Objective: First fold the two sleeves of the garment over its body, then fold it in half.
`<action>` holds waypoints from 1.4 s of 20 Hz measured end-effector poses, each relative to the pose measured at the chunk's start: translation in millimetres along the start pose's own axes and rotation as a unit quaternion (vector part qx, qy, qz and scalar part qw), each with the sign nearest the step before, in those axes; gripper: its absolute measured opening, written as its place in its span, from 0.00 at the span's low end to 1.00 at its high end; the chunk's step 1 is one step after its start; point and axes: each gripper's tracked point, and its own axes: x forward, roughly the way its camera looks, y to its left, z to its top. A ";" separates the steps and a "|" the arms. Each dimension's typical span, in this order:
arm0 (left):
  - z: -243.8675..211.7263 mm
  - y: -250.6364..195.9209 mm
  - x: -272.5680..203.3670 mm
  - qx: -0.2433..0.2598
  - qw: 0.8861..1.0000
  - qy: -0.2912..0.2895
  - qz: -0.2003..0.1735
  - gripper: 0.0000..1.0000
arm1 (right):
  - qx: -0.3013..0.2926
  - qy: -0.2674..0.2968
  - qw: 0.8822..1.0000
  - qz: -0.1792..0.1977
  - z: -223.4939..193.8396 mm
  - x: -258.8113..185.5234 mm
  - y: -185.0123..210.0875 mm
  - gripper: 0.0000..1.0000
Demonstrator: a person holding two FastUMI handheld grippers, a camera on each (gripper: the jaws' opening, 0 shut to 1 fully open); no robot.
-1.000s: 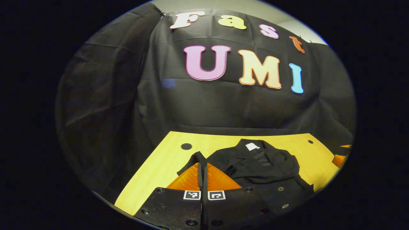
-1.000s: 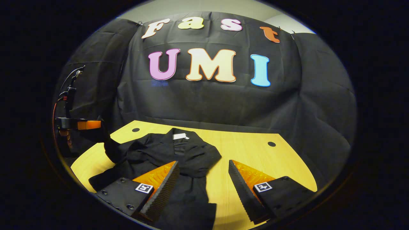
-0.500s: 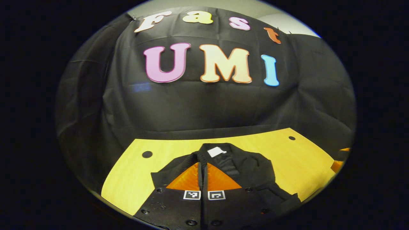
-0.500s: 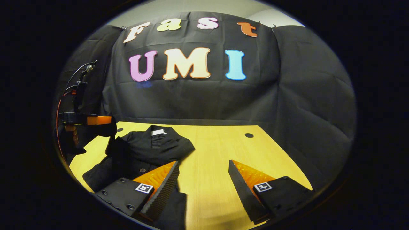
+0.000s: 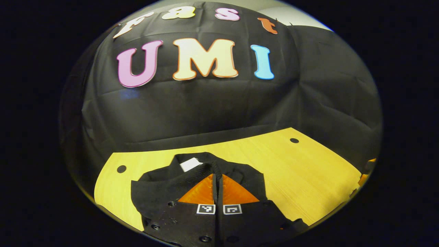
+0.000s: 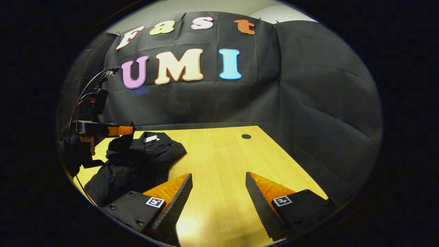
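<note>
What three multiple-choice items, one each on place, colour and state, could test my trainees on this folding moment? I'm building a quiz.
1. Where does the garment lie on the table in the right gripper view?
A. left part
B. right edge
C. hanging off the far end

2. What colour is the garment?
A. white
B. black
C. red

3. How do the grippers stand?
A. both open
B. both shut
C. left gripper shut on cloth, right gripper open

Key: 1 A, the garment sits left of bare wood; 2 B, the cloth is black with a small white tag at the collar; 3 C, the left fingers meet with a sleeve pinched and lifted, and the right fingers stand apart over bare table.
</note>
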 end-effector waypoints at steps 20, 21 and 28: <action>-40.7 112.7 -170.7 -0.019 0.991 -0.004 0.133 0.94 | -0.040 0.000 0.993 0.111 -5.3 -2.1 69.9 0.98; -51.8 121.8 -184.4 -0.021 0.991 0.004 0.134 0.94 | -0.040 0.006 0.993 0.111 -11.5 -7.2 78.6 0.98; -140.5 157.2 -260.9 -0.029 0.988 0.063 0.136 0.94 | -0.061 0.064 0.989 0.117 -79.4 -42.9 125.3 0.98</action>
